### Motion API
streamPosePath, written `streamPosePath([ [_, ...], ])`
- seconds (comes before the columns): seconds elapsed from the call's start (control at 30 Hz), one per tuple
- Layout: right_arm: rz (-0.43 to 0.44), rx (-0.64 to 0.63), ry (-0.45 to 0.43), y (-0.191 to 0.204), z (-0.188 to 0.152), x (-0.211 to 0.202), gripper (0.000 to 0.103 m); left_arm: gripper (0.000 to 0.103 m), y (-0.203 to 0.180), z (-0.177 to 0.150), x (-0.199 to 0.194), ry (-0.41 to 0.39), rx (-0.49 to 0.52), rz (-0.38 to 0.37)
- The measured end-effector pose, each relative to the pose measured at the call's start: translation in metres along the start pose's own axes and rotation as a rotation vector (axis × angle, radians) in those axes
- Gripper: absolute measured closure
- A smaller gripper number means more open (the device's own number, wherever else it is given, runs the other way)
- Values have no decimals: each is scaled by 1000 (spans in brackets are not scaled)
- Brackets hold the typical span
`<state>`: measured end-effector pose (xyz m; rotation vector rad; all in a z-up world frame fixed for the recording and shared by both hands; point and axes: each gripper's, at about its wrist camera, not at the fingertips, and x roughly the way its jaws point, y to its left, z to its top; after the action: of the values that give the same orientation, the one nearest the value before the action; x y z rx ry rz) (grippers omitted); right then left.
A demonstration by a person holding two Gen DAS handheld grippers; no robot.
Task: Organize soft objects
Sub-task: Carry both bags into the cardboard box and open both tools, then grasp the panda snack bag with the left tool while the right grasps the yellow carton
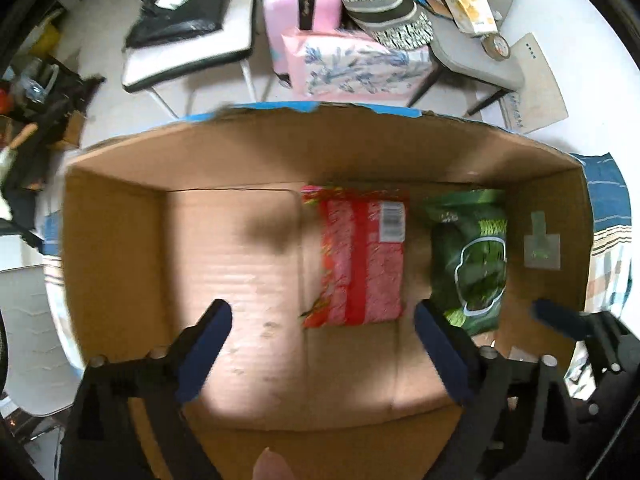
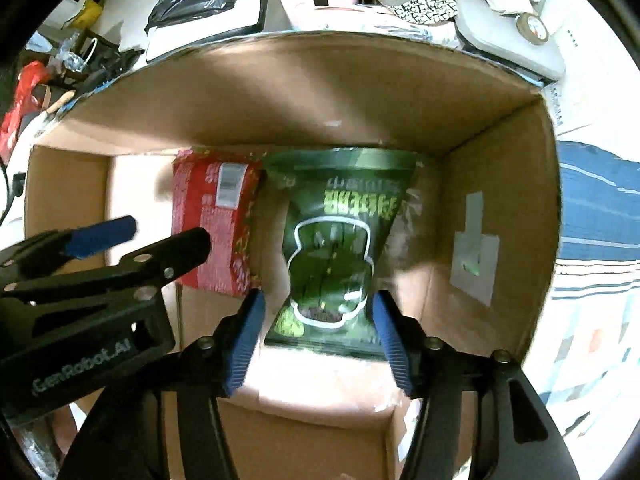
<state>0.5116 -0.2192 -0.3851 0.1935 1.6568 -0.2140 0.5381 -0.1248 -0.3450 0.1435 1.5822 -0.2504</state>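
An open cardboard box (image 1: 240,152) holds two soft packets flat on its floor. A red packet (image 1: 360,256) lies in the middle and a green packet (image 1: 476,256) lies to its right. My left gripper (image 1: 320,344) is open and empty above the box floor, just short of the red packet. My right gripper (image 2: 320,332) is open, its blue fingers (image 2: 248,340) standing either side of the green packet's (image 2: 332,240) near end without closing on it. The red packet (image 2: 216,220) lies left of it. The left gripper (image 2: 132,236) also shows there, at left.
A grey label (image 1: 542,248) is stuck on the box's right wall. Behind the box stand chairs (image 1: 188,52) with a black bag, a pink case (image 1: 296,4), a pink floral pack (image 1: 356,68) and patterned items. A striped cloth (image 2: 592,240) lies right of the box.
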Motion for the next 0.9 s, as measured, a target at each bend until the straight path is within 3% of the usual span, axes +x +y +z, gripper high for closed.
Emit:
streamPosePath([
  [0.07, -23, 2, -12, 4, -10, -8, 21, 9, 3, -11, -12, -36, 1, 28],
  [0.1, -31, 4, -27, 8, -18, -11, 4, 9, 4, -18, -19, -53, 4, 37],
  [0.13, -32, 13, -41, 8, -27, -16, 0, 9, 5, -23, -23, -65, 0, 43],
  [0.37, -51, 49, -131, 8, -102, -43, 0, 9, 10, -67, -60, -161, -5, 55],
  [0.63, -115, 60, -214, 18, -161, -91, 0, 9, 11, -121, -108, -275, -17, 46],
  [0.9, -107, 58, -285, 45, -172, -135, 0, 9, 19, -174, -149, -346, -36, 28],
])
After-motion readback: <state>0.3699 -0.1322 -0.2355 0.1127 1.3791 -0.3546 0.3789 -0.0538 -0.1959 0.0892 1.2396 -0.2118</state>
